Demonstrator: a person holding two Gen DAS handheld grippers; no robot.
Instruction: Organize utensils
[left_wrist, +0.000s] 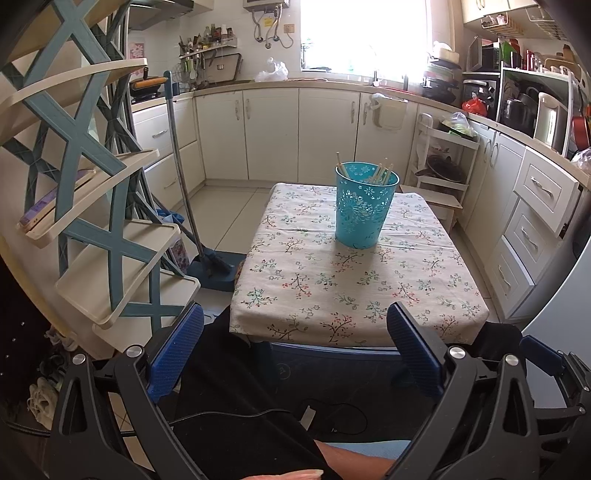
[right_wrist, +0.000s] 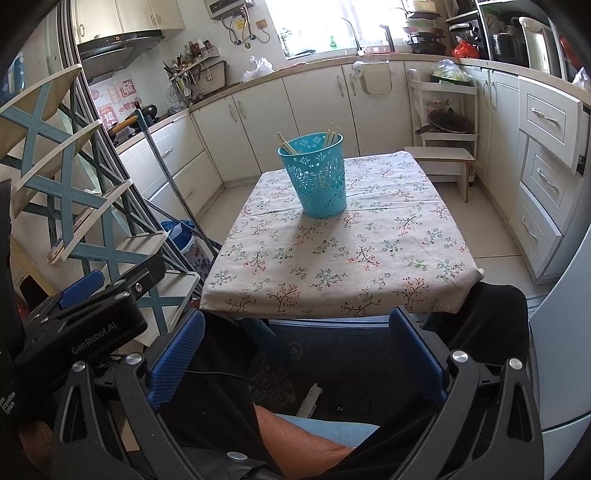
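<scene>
Closest in, the left tool (left_wrist: 295, 350) hangs low over the person's lap, its blue pads (left_wrist: 177, 354) spread wide and nothing between them. The right tool (right_wrist: 295, 354) sits the same way, blue fingers (right_wrist: 415, 354) parted and bare, released. In the right wrist view the body of the left tool shows just off to the left side of the right one, so the two are held side by side, both short of the bench edge.

Straight ahead of both tools comes the bench (left_wrist: 354, 288), covered in a cream cloth with small flower sprigs, its near edge just beyond the fingertips. Nothing lies on the near half of the cloth.

Further forward, toward the far end of the bench, stands the teal perforated cup (left_wrist: 365, 206), upright, ahead and slightly right of the left tool, ahead and slightly left of the right tool (right_wrist: 317, 177). Pale chopsticks (left_wrist: 382, 172) poke out of its top, leaning against the rim, one apart at the left side and a cluster at the right.

Off to the left of the tools rises a blue and cream tiered rack (left_wrist: 92, 206), with a mop (left_wrist: 184, 173) leaning beyond it. Farthest out, white kitchen cabinets (left_wrist: 273, 133) wrap around under a bright window (left_wrist: 362, 33).
</scene>
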